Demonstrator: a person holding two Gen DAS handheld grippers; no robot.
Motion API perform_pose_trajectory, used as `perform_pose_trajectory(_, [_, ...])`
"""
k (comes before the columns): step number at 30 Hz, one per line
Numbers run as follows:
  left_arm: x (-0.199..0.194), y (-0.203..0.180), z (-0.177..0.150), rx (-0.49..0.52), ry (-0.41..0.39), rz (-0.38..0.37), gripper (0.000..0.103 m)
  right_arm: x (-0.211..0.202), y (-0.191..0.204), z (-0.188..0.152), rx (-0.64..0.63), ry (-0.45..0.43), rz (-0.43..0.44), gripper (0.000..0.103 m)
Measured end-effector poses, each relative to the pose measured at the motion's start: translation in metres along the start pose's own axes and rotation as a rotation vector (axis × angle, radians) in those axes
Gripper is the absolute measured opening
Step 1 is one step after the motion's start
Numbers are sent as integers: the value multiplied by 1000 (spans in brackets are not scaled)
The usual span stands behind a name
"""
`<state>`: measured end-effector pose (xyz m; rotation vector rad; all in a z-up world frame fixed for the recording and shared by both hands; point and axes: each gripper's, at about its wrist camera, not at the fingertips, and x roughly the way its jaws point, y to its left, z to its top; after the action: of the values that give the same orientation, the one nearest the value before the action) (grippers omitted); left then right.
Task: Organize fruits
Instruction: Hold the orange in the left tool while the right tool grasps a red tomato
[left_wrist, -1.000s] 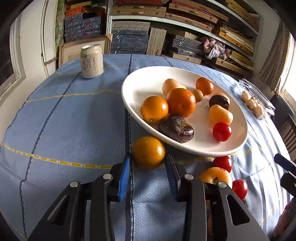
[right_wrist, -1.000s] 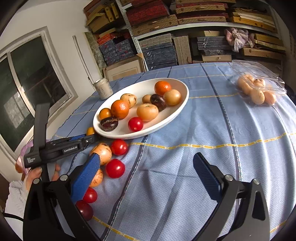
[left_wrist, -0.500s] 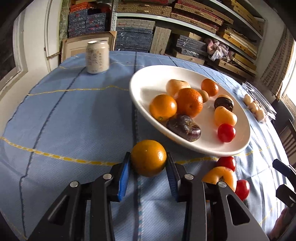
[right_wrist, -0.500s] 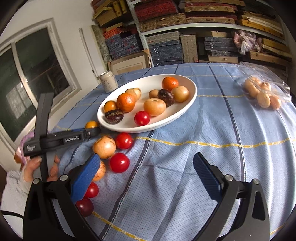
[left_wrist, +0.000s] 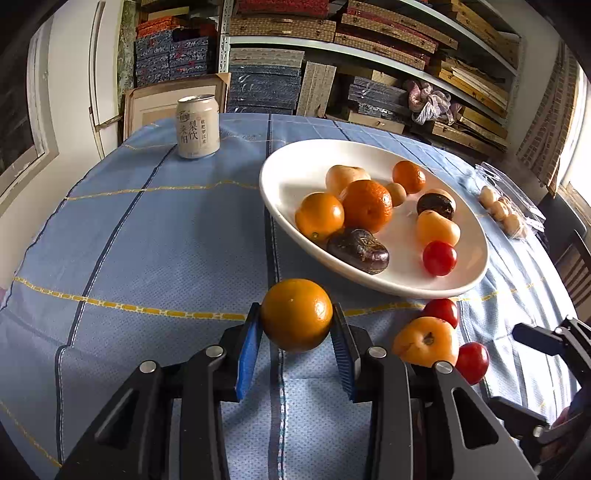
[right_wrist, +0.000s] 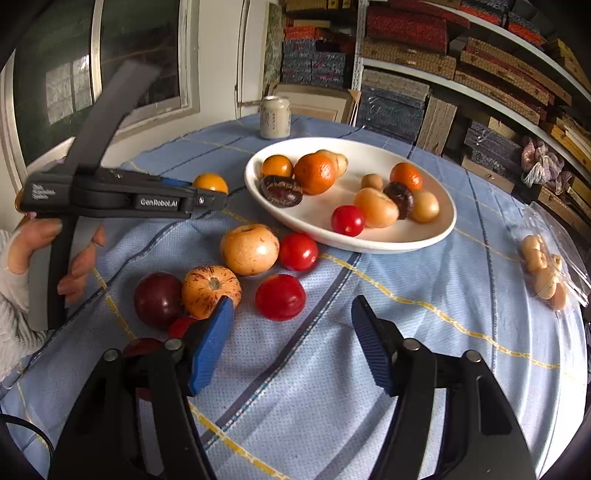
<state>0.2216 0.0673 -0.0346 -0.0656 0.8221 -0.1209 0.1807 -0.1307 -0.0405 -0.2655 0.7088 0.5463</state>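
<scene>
orange (left_wrist: 296, 314), round, firm and smooth-skinned, clamped across its widest part between the blue pads of the left claw (left_wrist: 295, 343), just short of the white plate (left_wrist: 291, 177) on the blue tabletop (left_wrist: 155, 240). likely light, a little slippery, safe under moderate squeeze. right claw (right_wrist: 291, 343) closing on nothing, near a red tomato (right_wrist: 280, 297), softer and easily bruised. "genrobot.ai" printed on the left claw's body; chinese characters on the can (left_wrist: 197, 126).

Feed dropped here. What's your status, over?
Left gripper shut on orange. Right gripper closing, nothing between. Plate ahead, path clear.
</scene>
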Motion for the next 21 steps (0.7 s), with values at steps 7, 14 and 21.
perform_pose_trajectory(7, [-3, 0, 1, -3, -1, -12, 37, 16, 10, 7, -11, 39, 12, 40])
perform_pose_trajectory(14, [-1, -3, 1, 6, 6, -14, 37, 26, 6, 9, 23, 70, 30, 35])
perform_pose_trajectory(21, [-1, -2, 1, 1, 3, -18, 37, 19, -3, 7, 72, 49, 48, 32])
